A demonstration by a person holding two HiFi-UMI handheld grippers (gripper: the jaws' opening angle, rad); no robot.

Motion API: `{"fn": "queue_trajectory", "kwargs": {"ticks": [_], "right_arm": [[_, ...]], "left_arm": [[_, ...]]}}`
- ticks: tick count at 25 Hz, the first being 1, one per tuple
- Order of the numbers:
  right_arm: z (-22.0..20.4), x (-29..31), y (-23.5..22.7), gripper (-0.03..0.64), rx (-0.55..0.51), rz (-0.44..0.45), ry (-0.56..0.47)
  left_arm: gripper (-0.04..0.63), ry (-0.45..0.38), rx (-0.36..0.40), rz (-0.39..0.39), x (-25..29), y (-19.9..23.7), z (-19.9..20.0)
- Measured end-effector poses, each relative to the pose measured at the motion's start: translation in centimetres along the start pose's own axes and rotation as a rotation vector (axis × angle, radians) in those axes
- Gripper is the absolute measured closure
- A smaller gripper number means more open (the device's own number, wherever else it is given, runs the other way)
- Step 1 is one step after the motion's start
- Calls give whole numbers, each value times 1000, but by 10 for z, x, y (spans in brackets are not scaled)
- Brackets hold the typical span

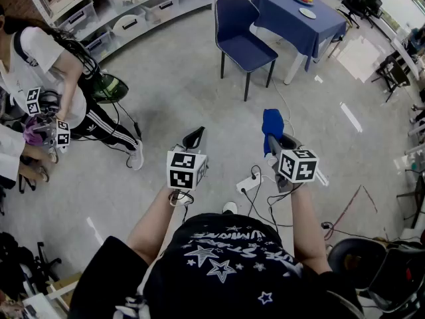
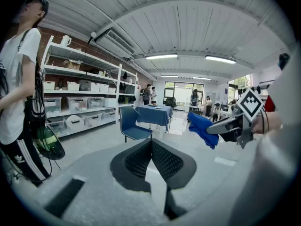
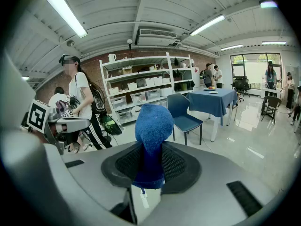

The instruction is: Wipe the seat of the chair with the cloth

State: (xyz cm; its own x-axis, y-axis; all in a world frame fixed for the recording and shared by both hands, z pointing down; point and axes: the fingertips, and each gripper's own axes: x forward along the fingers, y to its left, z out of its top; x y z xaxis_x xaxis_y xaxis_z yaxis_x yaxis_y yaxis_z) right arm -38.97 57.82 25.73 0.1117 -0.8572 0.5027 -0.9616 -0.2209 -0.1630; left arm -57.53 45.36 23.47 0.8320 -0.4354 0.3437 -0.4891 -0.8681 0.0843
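Note:
A blue cloth [image 3: 151, 140] is pinched between the jaws of my right gripper [image 1: 272, 138], which is shut on it; the cloth [image 1: 271, 123] sticks up past the tips and hangs as a bunch [image 2: 203, 129] in the left gripper view. My left gripper [image 1: 194, 138] is held beside it, jaws shut with nothing between them [image 2: 151, 144]. The blue chair [image 1: 240, 33] stands a few steps ahead on the grey floor, its seat [image 1: 250, 50] bare. It also shows as a chair [image 2: 132, 125] in the left gripper view and a chair [image 3: 183, 114] in the right gripper view.
A table with a blue tablecloth [image 1: 300, 20] stands right behind the chair, with plates on it. White shelving with bins [image 1: 126, 8] runs along the left wall. A person in a white shirt [image 1: 46, 65] stands at left. Cables and a power strip [image 1: 249, 183] lie on the floor near my feet.

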Motion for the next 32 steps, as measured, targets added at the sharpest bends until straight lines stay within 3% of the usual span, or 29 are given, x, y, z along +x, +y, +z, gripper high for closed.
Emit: {"fn": "queue_trajectory", "kwargs": {"ticks": [13,18,24,32], "right_arm": [[-8,-4,-19,515,8,40,13],[-18,0,-41,514,32,66,12],[-10,6,-65,512,53,95,-3],[-5,37,-68,512,77,121,15]], "left_arm": [[575,38,2,18,8,-26,-6],[575,64,6,64,13,-36,-21],[575,38,-23,129,18,-41,-13],[575,60,-35,157,35,-20,-13]]}}
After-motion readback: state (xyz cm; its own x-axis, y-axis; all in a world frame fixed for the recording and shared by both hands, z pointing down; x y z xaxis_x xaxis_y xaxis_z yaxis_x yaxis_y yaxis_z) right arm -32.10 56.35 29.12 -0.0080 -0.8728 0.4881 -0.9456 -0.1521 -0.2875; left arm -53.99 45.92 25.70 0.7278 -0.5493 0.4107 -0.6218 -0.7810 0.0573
